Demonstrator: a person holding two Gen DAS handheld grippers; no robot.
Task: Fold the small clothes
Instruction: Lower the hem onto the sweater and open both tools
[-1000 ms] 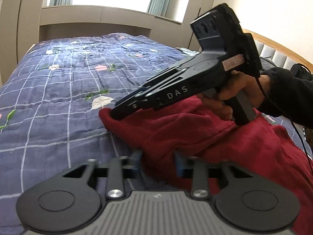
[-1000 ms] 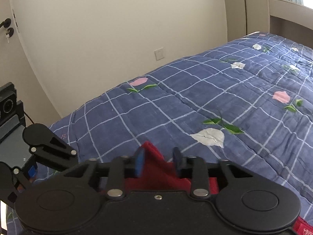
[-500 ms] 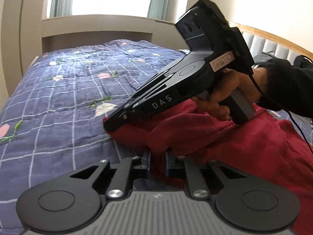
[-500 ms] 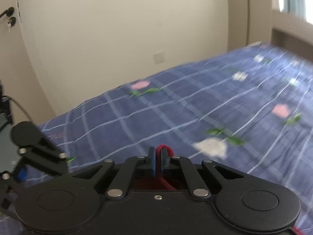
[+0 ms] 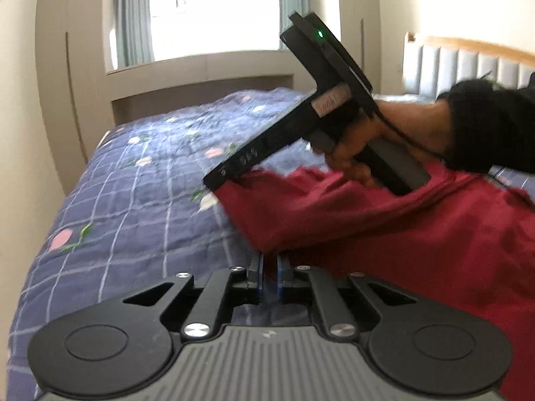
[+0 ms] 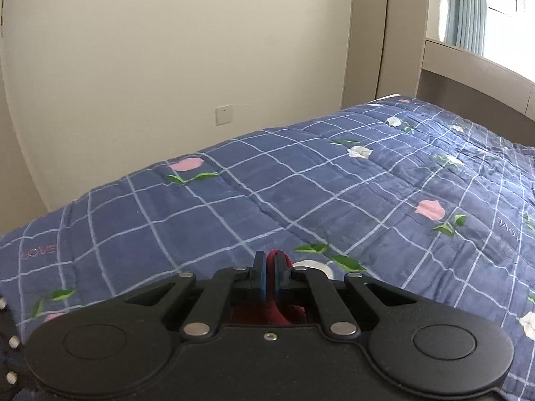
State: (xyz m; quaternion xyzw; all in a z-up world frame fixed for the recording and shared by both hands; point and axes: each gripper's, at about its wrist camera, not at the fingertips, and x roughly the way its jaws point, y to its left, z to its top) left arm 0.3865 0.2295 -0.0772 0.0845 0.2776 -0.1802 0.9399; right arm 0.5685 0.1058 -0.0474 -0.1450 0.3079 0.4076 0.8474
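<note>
Blue checked bedding with pink and white flowers covers the quilt (image 6: 254,200) ahead of both my claws, running out to a cream wall (image 6: 167,50) with a socket plate (image 6: 224,115) in the right wrist view, and to a window (image 5: 214,10) with pale curtains beyond the foot of the bed in the left wrist view.

My left gripper (image 5: 269,269) has its two fingers drawn nearly together, and a lower edge of the red garment (image 5: 384,227) sits pinched between the blue pads. From that pinch the cloth spreads up and to the right of the claw, stretched in a taut fold toward my other tool.

My right gripper (image 6: 270,267) is pressed together on a corner of the same red garment (image 6: 276,255); a small red loop pokes out past its fingertips, and more red fabric bunches behind the pads, close under the camera. Seen from the left claw, that right gripper (image 5: 217,183) sits ahead and slightly left, angled down, its tip at the far corner of the red cloth, lifting it off the quilt. My right hand (image 5: 361,147) wraps its handle, with a dark sleeve (image 5: 491,127) behind it. A padded headboard (image 5: 468,63) stands far off to the right of the left claw.
</note>
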